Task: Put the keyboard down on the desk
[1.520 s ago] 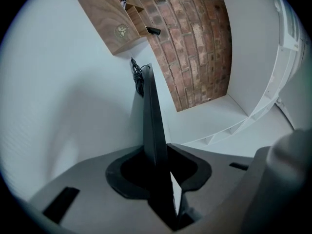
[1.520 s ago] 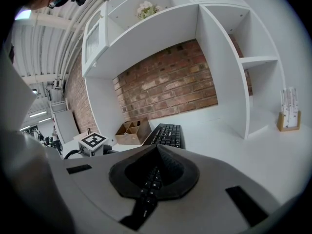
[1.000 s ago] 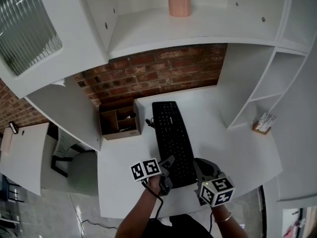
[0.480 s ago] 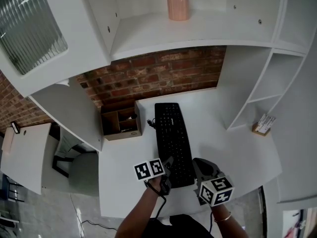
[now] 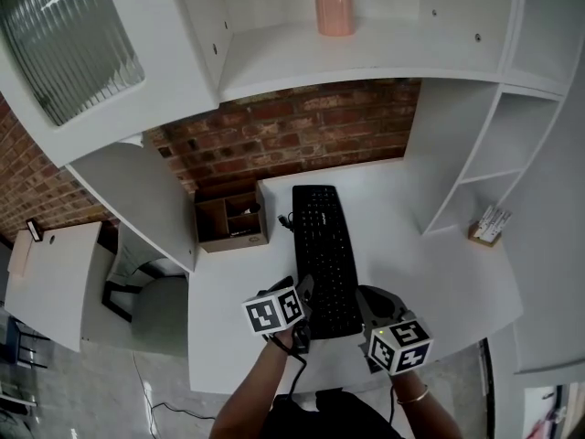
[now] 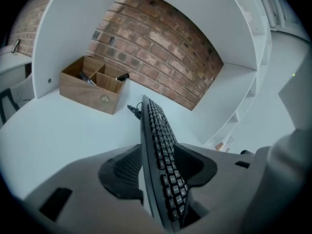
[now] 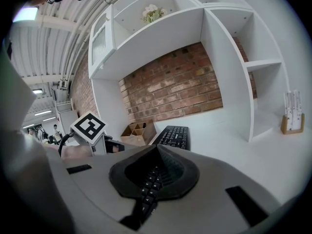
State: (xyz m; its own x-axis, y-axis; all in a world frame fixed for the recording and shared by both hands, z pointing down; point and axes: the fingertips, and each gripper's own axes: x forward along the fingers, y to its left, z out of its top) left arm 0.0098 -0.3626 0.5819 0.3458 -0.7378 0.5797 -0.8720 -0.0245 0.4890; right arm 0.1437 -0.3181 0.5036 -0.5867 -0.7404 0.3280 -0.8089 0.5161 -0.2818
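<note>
The black keyboard (image 5: 324, 254) lies lengthwise on the white desk (image 5: 420, 263), its far end pointing at the brick wall. My left gripper (image 5: 304, 293) is at its near left edge. In the left gripper view the keyboard (image 6: 158, 145) runs edge-on between the jaws of the left gripper (image 6: 157, 165). The jaws are opening, and a gap shows beside the left pad. My right gripper (image 5: 367, 302) is at the near right corner. In the right gripper view the right gripper (image 7: 156, 173) is shut on the keyboard (image 7: 174, 134), with keys showing between its pads.
A wooden desk organiser (image 5: 230, 222) stands left of the keyboard's far end, against the brick wall. A small card holder (image 5: 487, 227) sits on the right shelf ledge. White shelving surrounds the desk, with a pink vase (image 5: 335, 3) on top. A chair (image 5: 137, 282) is at the left.
The left gripper's jaws have spread apart from the keyboard's near left edge. The keyboard and the right gripper have hardly moved.
</note>
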